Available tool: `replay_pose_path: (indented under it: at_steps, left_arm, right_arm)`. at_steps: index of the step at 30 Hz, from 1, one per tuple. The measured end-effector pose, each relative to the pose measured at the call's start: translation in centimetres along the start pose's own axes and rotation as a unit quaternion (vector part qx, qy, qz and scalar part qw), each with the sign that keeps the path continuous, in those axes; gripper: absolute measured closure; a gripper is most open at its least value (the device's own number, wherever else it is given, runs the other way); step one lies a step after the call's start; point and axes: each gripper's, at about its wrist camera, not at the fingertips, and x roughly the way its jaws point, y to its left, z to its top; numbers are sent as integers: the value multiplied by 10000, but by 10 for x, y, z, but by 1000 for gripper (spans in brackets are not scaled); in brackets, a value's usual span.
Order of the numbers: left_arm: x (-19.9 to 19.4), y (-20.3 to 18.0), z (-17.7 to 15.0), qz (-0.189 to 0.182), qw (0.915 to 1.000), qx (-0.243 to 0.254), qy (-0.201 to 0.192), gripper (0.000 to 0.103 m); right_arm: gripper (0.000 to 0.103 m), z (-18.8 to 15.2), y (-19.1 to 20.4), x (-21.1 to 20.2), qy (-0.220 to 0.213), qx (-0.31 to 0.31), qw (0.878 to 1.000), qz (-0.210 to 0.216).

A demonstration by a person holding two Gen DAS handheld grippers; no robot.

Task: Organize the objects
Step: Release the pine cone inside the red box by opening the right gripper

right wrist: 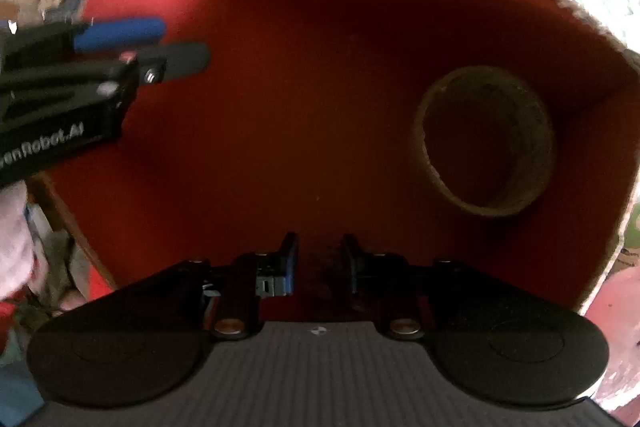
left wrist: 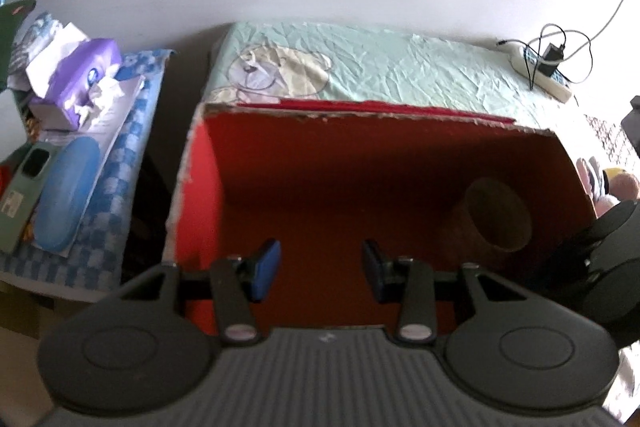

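1. Hard to see first: the box [left wrist: 384, 187] floor is really dark in both views, so I can't tell if anything small is lying down there. The near wall of the box is hidden behind the tool bodies.
2. The right tool [right wrist: 320, 259] has its fingers only a narrow gap apart with nothing visible between them. It's so shadowed there that I wouldn't swear to it, but it looks nearly pressed together and holding nothing.
3. The left tool [left wrist: 320, 267] is spread wide, blue pads apart, nothing in it. It sits over the box's near left part. In the right view it pokes in from the left edge, blurred.
4. The roll [right wrist: 486, 143] is a brown cardboard ring, like a tape core, hollow in the middle. It's inside the box near the right wall, tipped so the opening faces the cameras. Whether it touches the wall I can't tell.
5. The box is red inside with ragged, torn white rims. It's on a bed [left wrist: 400, 67] with a crinkled mint sheet, at the near edge.
6. A power strip [left wrist: 540, 75] with a charger is at the bed's far right corner.
7. Left of the bed, a bench [left wrist: 120, 187] with a blue checked cloth carries a purple tissue pack [left wrist: 80, 75], partly cut off by the frame edge.
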Motion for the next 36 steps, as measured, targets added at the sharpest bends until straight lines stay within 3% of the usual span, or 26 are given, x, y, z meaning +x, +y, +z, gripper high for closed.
replay_pose_path:
  at_steps: [4,8,10,16,20,23,28,33,36]
  left_arm:
    - [8,-12,-1,163,9994,253,148,62]
    - [14,-20,-3,193,9987,411,226,60]
    - [17,-22,-3,237,9984,456,255,58]
    - [22,-25,-3,351,9975,490,358,56]
    - [20,-25,-3,494,9969,520,330,54]
    - [20,-24,-4,524,9966,528,357,54]
    - [18,-26,-5,569,9962,550,363,54]
    - [16,-31,-6,628,9955,615,365,54]
    - [13,-34,-7,658,9951,646,370,54]
  right_arm:
    - [75,3,4,4,144,-208,9991,-332]
    - [75,-2,13,11,189,-783,9894,-1210]
    - [76,-5,14,11,114,-923,9852,-1443]
    - [76,-3,11,-4,-438,-451,9963,-584]
    - [76,-2,12,6,-263,-308,9990,-171]
    - [76,-2,11,14,-145,-268,9992,-250]
    - [78,1,9,25,-40,-383,9953,-891]
    - [73,2,15,24,-337,-443,9919,-1140]
    - [73,0,12,21,-577,-244,9928,-1023]
